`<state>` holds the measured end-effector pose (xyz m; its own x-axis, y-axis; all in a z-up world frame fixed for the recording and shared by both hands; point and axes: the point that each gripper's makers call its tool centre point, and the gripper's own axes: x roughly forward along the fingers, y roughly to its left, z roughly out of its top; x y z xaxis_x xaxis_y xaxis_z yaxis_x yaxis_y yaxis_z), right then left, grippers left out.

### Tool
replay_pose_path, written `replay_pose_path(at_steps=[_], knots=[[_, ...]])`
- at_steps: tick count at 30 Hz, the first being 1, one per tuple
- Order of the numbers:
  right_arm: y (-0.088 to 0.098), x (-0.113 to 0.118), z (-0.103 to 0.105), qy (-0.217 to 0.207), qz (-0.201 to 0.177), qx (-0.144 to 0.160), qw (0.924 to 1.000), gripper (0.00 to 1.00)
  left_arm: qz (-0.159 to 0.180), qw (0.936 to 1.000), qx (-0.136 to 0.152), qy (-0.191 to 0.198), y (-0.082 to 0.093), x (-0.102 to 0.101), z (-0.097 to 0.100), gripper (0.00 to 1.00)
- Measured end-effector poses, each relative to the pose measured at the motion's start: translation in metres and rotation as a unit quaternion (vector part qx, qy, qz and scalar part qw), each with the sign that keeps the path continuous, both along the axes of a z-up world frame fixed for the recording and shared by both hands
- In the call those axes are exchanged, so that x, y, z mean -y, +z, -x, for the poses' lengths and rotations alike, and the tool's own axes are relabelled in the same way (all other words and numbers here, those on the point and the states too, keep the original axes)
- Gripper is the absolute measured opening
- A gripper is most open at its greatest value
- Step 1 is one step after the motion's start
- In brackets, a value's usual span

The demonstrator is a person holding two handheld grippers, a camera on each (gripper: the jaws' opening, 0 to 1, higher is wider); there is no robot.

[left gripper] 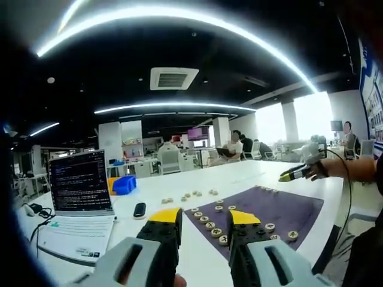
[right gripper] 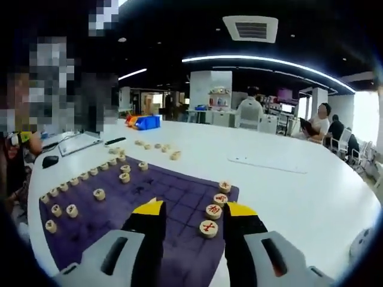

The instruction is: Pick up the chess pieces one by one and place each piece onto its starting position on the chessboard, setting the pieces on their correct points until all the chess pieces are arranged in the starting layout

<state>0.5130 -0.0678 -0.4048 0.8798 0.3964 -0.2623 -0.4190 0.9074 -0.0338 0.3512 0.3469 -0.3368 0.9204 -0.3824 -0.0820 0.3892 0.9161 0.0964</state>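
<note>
On the white table [right gripper: 287, 179] the purple board [right gripper: 173, 197] runs lengthwise leftward, four red pieces [right gripper: 213, 211] at its near end, with both grippers [right gripper: 188, 218] [left gripper: 203, 224] wide and empty.

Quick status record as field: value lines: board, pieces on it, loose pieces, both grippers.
board: purple mat on white table
placed pieces: row along mat's left edge, a few further in
near right gripper: four red-marked pieces at mat's right edge
loose pieces: cluster on table beyond mat
left gripper: open, empty
right gripper: open, empty, over mat
other: laptop, blue bin
</note>
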Motion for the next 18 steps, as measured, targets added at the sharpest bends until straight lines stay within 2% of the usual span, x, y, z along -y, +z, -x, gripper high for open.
replay_pose_path(at_steps=[2, 10, 18], knots=[[0.011, 0.006, 0.007, -0.011, -0.027, 0.021, 0.9993, 0.37, 0.000, 1.0000, 0.001, 0.000, 0.001, -0.001, 0.001, 0.32], [0.030, 0.024, 0.033, -0.012, -0.054, 0.056, 0.9969, 0.36, -0.001, 1.0000, -0.003, -0.007, -0.001, 0.003, 0.001, 0.32], [0.033, 0.029, 0.033, -0.018, -0.061, 0.053, 0.9965, 0.35, -0.002, 0.9999, -0.001, -0.013, 0.000, 0.008, 0.001, 0.32]])
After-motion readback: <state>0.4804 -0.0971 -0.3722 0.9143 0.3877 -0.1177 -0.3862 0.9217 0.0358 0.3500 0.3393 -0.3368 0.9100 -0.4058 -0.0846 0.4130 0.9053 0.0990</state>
